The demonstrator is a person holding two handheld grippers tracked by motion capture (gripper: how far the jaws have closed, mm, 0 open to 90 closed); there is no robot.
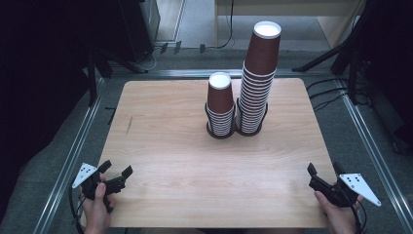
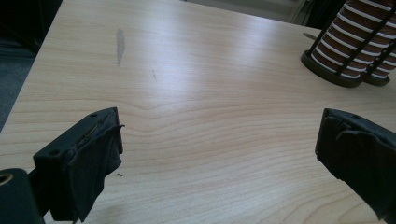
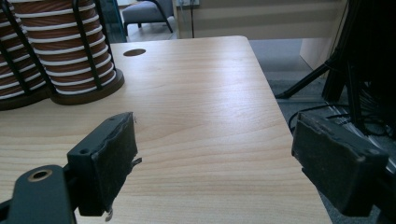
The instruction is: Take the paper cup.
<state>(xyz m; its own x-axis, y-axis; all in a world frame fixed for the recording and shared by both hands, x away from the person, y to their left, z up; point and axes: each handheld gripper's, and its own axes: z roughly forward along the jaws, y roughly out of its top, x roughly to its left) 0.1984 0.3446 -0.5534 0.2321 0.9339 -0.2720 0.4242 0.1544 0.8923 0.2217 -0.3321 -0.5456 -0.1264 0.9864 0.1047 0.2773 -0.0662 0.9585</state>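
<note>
1. Spanning the scene, a pale wooden desk (image 1: pixel 170 146) sits on grey floor, dark stands around.
2. Two cup stacks (image 1: pixel 220 105) (image 1: pixel 258 80) stand near the far edge.
3. Left tool (image 1: pixel 116 176) and right tool (image 1: pixel 324 175), both with jaws apart and empty, hover at the near corners, well away from the stacks.

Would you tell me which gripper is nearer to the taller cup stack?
Right. The right gripper sits at the table's near right corner, nearer the taller cup stack; the left gripper sits at the near left corner, with the shorter stack nearer it.

Dim surroundings, soft overhead glare on the table (image 2: pixel 201 65), mild blur.
</note>
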